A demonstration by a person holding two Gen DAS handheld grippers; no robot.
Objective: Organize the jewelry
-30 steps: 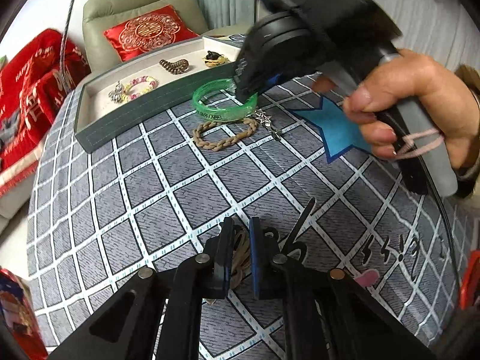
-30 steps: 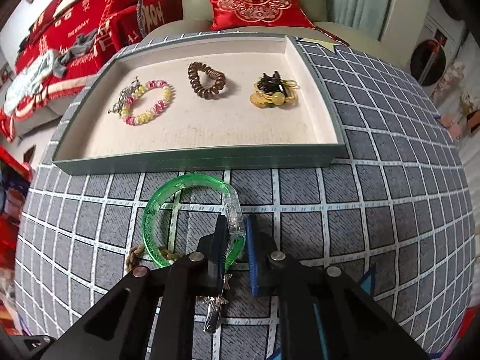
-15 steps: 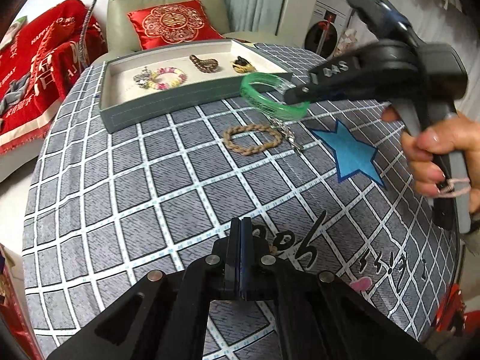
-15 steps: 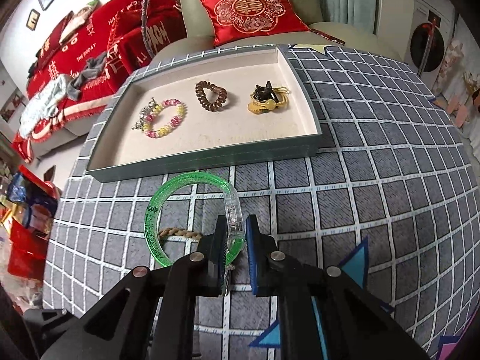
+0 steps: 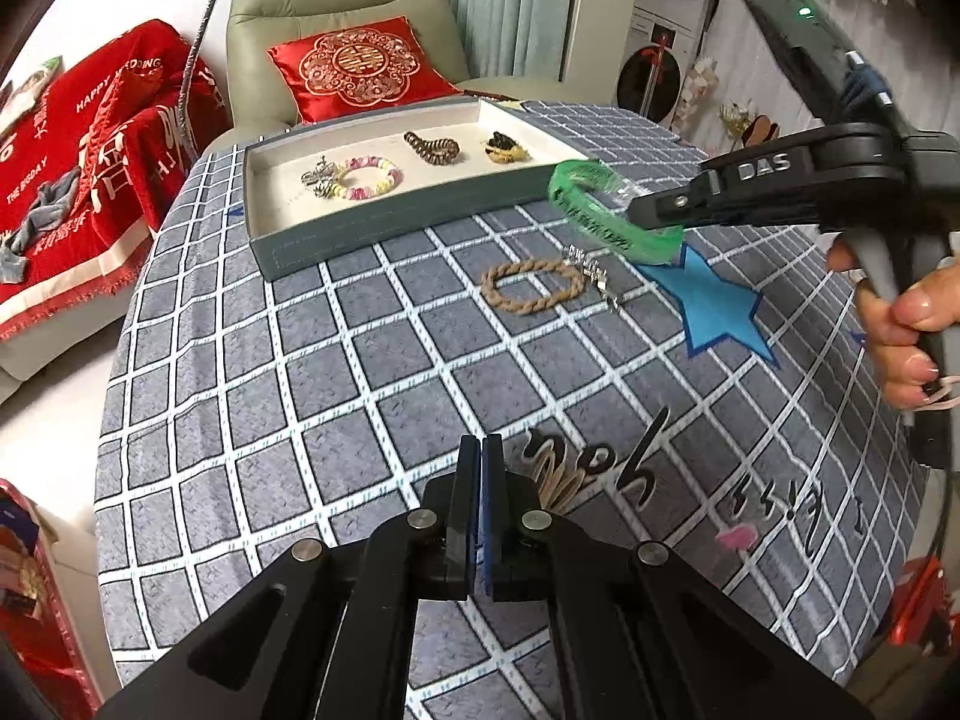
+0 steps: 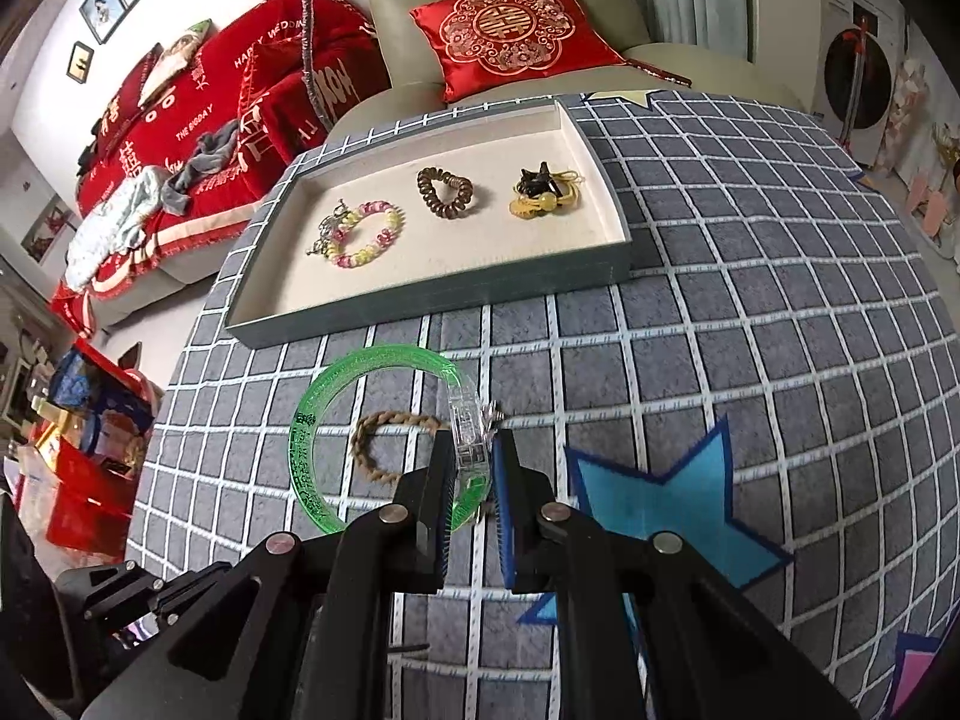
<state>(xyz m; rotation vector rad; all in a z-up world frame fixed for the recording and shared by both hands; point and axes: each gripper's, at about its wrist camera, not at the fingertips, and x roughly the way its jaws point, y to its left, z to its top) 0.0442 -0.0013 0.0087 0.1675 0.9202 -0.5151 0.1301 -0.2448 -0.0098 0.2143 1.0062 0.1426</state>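
My right gripper [image 6: 471, 456] is shut on the clear clasp section of a green bangle [image 6: 312, 420], holding it off the cloth. In the left wrist view the bangle [image 5: 600, 222] hangs near the tray's front right corner, with the right gripper [image 5: 636, 213] on it. Below lie a braided rope bracelet [image 5: 531, 285] and a silver chain piece [image 5: 594, 276]. The grey tray [image 6: 432, 300] holds a pink-yellow bead bracelet [image 6: 366, 234], a brown bead bracelet [image 6: 444, 189] and a gold-black piece [image 6: 546, 189]. My left gripper [image 5: 478, 450] is shut; a beige cord [image 5: 561, 489] peeks beside it, held or not I cannot tell.
A round table under a grey checked cloth [image 5: 360, 396] with a blue star [image 5: 714, 306] drops off at the left. Behind it stand an armchair with a red cushion [image 6: 510, 30] and a red-draped sofa [image 6: 198, 120]. A person's hand [image 5: 906, 324] grips the right tool.
The right gripper has lifted the green bangle off the cloth and carried it up toward the tray's corner. The left gripper's jaws have closed and it has risen away from the cloth.
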